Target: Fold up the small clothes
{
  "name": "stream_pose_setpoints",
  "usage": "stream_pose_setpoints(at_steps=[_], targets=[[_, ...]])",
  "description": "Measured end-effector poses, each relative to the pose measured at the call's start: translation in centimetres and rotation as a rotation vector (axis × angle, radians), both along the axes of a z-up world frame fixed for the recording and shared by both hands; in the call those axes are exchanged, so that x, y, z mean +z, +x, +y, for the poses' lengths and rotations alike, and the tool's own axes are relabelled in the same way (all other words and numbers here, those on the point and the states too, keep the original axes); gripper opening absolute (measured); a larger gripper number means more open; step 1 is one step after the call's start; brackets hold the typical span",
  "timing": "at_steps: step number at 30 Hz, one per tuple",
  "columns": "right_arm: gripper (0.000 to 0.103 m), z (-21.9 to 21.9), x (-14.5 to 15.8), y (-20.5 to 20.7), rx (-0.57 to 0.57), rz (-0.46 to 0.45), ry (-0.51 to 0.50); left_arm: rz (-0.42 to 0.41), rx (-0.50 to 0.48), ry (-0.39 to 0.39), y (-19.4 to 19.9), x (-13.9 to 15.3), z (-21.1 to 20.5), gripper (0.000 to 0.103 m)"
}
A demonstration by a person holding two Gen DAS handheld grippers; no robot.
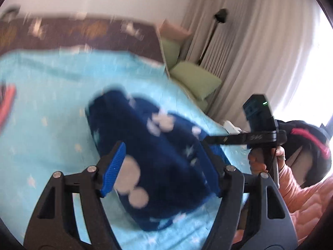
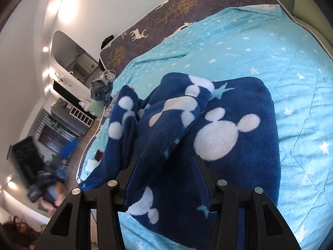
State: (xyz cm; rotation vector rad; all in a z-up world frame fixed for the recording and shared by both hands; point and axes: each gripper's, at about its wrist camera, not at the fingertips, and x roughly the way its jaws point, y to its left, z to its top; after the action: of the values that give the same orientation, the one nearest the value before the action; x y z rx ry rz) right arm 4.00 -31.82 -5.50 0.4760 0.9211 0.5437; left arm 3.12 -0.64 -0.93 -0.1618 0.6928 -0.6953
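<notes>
Black fingers with blue ribbed pads frame the bottom of the left wrist view: the left tongs [image 1: 166, 166] stand wide, with nothing pressed between the pads. Ahead of them and partly between the fingers, a dark blue fleece garment [image 1: 158, 162] with white mouse-head shapes lies on a light blue starred quilt [image 1: 52, 95]. To the right of these tongs, a hand [image 1: 262, 158] in a pink quilted sleeve [image 1: 301, 198] holds the other tool. This view is blurred.

In the right wrist view, the right tongs [image 2: 164, 177] stand partly apart, and a raised fold of the same fleece garment [image 2: 208, 125] runs between the fingers. Whether the pads press on it I cannot tell. The rest of the garment spreads ahead and to the right of these tongs, flat on the quilt [image 2: 270, 52]. Beyond the quilt lies a dark mattress cover [image 2: 187, 6] printed with deer and trees.
</notes>
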Motion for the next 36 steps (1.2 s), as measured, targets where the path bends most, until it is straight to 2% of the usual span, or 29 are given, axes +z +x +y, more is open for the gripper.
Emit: stream_pose_setpoints(at_steps=[3,5,7,11,14,16,17,18,19,21,24,25,29,31,32,34,35,36], targets=[[0.055,0.8,0.7,-0.3,0.007,-0.008,-0.015,0.066,-0.045,-0.014,-0.1,-1.4,-1.2,0.071],[0.056,1.1,1.1,-0.6,0.009,-0.018,-0.031,0.071,-0.089,-0.016,0.1,-1.4,-2.3,0.073],[0.057,1.2,1.3,-0.7,0.008,-0.023,-0.036,0.063,-0.110,0.020,0.9,-1.2,-3.7,0.078],[0.059,1.0,1.2,-0.9,-0.007,-0.019,-0.022,0.089,-0.046,0.158,3.8,-2.2,-6.3,0.079],[0.060,0.7,0.9,-1.2,-0.021,-0.007,-0.011,0.103,0.009,0.202,5.5,-2.7,-6.8,0.079],[0.062,0.5,0.8,-1.3,-0.026,-0.001,0.003,0.097,0.027,0.223,5.6,-2.5,-6.9,0.075],[0.064,0.3,0.7,-1.1,-0.027,0.003,0.012,0.088,0.024,0.234,4.6,-2.3,-6.9,0.066],[0.066,0.2,0.6,-0.9,-0.028,0.008,0.027,0.077,0.019,0.241,4.1,-2.3,-6.8,0.050],[0.067,0.3,0.5,-0.6,-0.029,0.011,0.035,0.069,0.013,0.241,3.9,-2.2,-6.6,0.043],[0.070,0.5,0.2,0.3,-0.035,0.022,0.035,0.074,-0.010,0.172,3.6,-1.8,-5.9,0.029],[0.071,1.2,-0.1,1.5,-0.017,0.039,0.040,0.098,-0.070,0.040,3.2,-1.6,-5.2,0.026],[0.071,1.3,-0.2,1.9,-0.008,0.043,0.054,0.112,-0.102,0.024,3.1,-1.8,-5.6,0.025],[0.074,1.0,-0.4,2.8,-0.025,0.059,0.109,0.066,-0.157,0.076,1.8,-2.1,-7.7,0.025],[0.075,0.6,-0.4,2.9,-0.033,0.058,0.118,0.067,-0.203,0.056,1.6,-1.9,-8.4,0.024],[0.075,0.4,-0.5,2.8,-0.036,0.059,0.122,0.070,-0.227,0.046,1.5,-1.9,-8.7,0.022],[0.075,-0.1,-0.6,2.8,-0.042,0.066,0.133,0.094,-0.301,0.034,1.3,-2.3,-9.8,0.011],[0.075,-0.3,-0.6,2.7,-0.046,0.067,0.141,0.111,-0.325,0.041,1.3,-2.6,-10.4,0.011],[0.076,-0.6,-0.6,2.7,-0.051,0.068,0.148,0.105,-0.321,0.084,1.2,-3.2,-11.3,0.011]])
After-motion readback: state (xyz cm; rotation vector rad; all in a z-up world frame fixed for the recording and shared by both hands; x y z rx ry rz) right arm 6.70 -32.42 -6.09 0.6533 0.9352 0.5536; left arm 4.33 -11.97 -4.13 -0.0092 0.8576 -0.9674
